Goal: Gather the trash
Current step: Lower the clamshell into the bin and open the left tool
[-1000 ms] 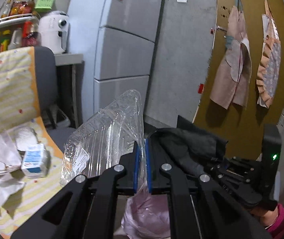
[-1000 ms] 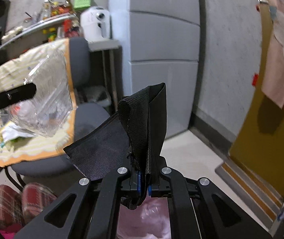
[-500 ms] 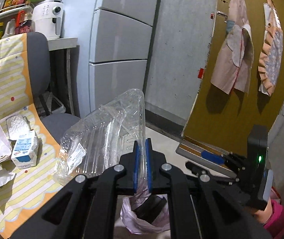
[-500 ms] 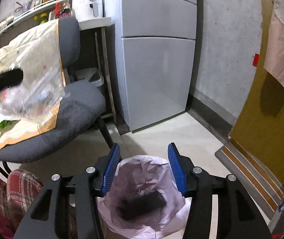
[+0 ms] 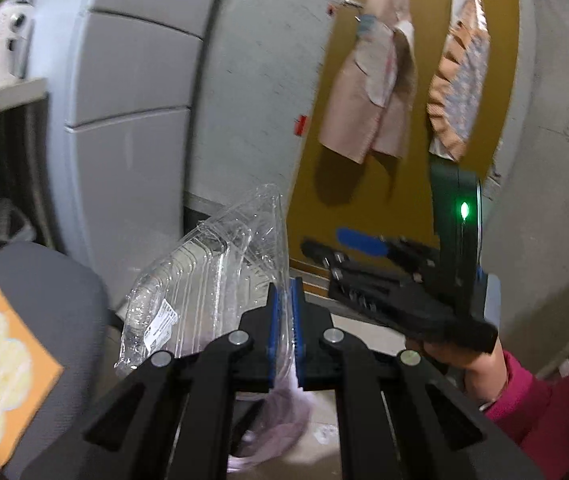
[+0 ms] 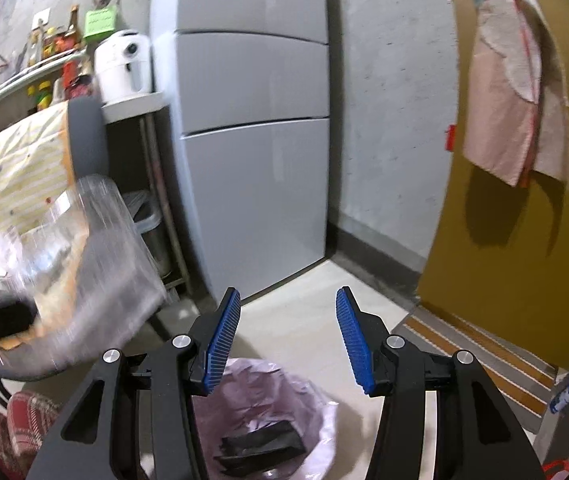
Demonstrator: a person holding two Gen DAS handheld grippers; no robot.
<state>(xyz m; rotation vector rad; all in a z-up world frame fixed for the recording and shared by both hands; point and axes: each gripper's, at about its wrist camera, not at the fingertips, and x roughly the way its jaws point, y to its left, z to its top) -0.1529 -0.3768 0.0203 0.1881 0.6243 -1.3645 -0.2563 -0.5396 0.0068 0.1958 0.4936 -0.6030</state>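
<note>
The left gripper (image 5: 284,312) pinches the clear plastic clamshell (image 5: 204,280) above the pink-lined bin (image 6: 276,412); the right gripper (image 6: 288,336) gapes empty (black scrap already binned). Next: centre over the bin's rim and release.

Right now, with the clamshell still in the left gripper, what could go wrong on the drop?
The left gripper pinches only a thin edge of the clear plastic clamshell, so it could slip early. The clamshell looks wide against the mouth of the pink bin bag and may catch on the rim. The open right gripper hangs over the bag, in the way.
</note>
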